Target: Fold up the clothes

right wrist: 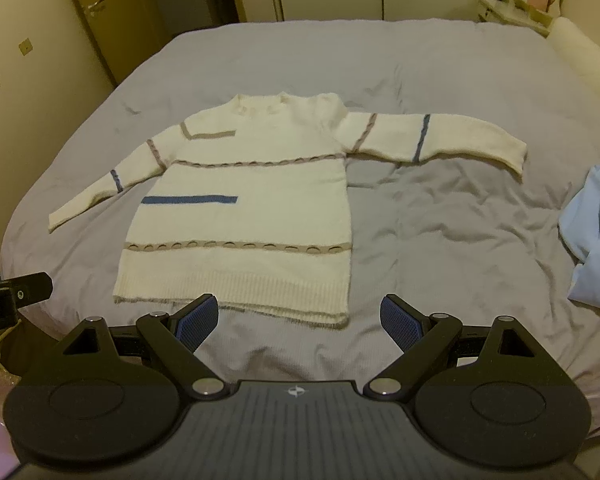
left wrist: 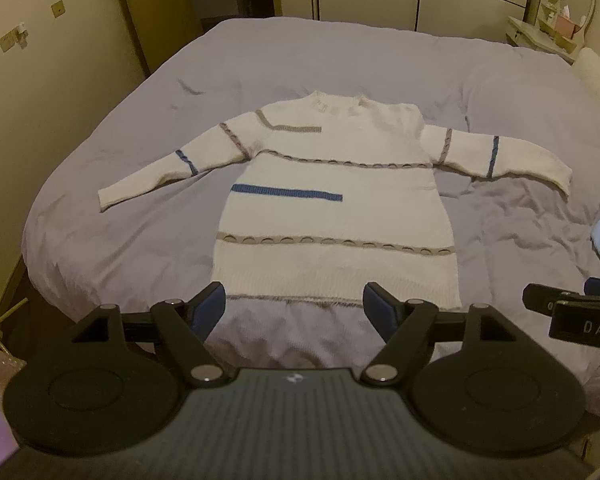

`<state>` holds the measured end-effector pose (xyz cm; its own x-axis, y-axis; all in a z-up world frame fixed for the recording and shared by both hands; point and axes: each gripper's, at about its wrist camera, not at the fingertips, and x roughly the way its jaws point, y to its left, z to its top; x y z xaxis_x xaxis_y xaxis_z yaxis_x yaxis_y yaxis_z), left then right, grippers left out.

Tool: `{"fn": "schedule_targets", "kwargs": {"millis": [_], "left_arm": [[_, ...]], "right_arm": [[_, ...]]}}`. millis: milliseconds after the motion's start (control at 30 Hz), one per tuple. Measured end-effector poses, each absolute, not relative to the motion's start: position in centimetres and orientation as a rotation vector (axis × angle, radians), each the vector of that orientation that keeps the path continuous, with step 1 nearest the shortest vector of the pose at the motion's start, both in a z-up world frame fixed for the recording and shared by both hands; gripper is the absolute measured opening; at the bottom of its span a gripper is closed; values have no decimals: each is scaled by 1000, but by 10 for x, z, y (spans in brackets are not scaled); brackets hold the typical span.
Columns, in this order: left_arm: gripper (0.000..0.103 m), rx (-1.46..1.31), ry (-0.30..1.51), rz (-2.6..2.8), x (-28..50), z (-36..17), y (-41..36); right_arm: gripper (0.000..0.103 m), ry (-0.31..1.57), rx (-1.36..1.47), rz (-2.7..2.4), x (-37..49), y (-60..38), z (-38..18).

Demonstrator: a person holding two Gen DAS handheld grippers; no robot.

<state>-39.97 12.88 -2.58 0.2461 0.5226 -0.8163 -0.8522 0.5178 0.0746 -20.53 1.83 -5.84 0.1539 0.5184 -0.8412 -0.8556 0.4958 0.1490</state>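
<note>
We see a white striped sweater (left wrist: 336, 208) lying flat and face up on the grey-covered bed (left wrist: 340, 64), fully spread: both sleeves reach outward, the body shows no fold or crease line. No part of it is folded, so every fold of this garment remains to be made. A pale blue garment (right wrist: 592, 236) lies bunched at the bed's right edge, well apart from the sweater; we cannot tell whether it is folded.

The sweater's long axis runs from the ribbed hem, nearest us, to the collar, which points toward the far side of the bed. The sleeves extend crosswise, the left one angling down toward the near side, the right one nearly level.

We hold the left hand-held gripper (left wrist: 294, 304) and the right hand-held gripper (right wrist: 300, 316) just short of the hem, each with fingers spread wide and pinching nothing.
</note>
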Motion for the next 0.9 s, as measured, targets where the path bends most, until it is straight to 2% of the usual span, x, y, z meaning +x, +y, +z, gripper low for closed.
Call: {"fn": "schedule_targets", "kwargs": {"millis": [600,900], "left_arm": [[75,-404,924,927,-369,-35,210],[77,-398,928,929,-362,-35,216]], "right_arm": [[90,990,-425,980,-185,84,-66],[90,1000,-408,970,-177,97,-67]]}}
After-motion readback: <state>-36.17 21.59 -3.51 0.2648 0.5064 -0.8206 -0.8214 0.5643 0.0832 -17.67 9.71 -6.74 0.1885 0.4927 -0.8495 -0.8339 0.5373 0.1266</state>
